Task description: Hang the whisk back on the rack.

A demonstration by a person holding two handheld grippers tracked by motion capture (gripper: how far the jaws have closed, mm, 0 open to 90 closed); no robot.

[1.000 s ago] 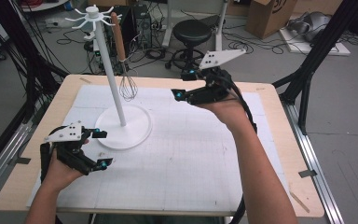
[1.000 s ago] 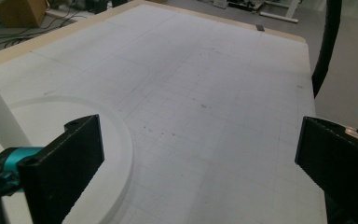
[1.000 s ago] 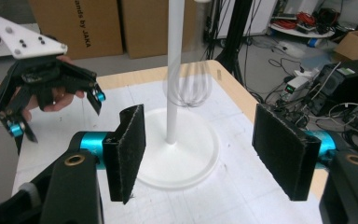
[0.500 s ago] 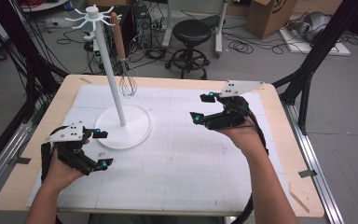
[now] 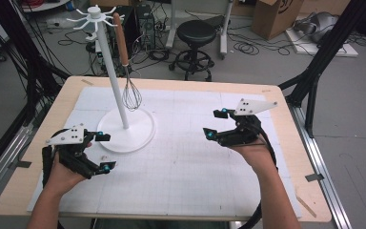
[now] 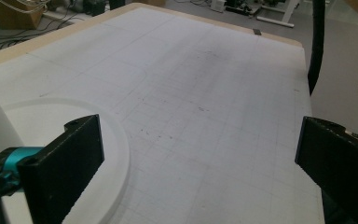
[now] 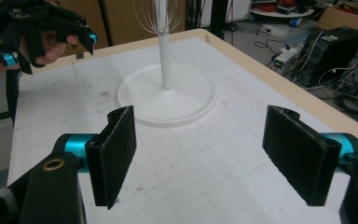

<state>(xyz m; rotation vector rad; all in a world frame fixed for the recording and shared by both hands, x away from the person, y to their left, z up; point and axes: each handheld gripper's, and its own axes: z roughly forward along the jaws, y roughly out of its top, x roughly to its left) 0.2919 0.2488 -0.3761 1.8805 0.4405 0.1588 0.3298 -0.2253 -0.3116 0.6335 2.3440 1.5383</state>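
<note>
One white utensil stand (image 5: 124,125), made of a round base plate, a slim upright pole and a crown of short hooks at the top, is recorded on the tabletop (image 5: 286,143), which is covered by one white gridded mat (image 5: 190,162). The base is seen ahead of the right gripper's jaws in the right gripper view, and at the left edge, just beside the left jaw, in the left gripper view.

One wire whisk with a brown wooden handle (image 5: 125,71) is hung from a hook of the stand, handle up and wire balloon down, clear of the base. It is judged to be hung so that it is stored off the mat and can be lifted straight off.

Two hand-held grippers are counted. The left gripper (image 5: 102,151) is held low, just beside the near left rim of the base, its jaws spread wide with nothing between them. The right gripper (image 5: 217,124) is held well apart from the stand, to its right, above bare mat, its jaws likewise spread and empty; it is pointed toward the stand, which is judged to suit a reach for the whisk.

One black stool (image 5: 198,36) is noted on the floor beyond the tabletop.
</note>
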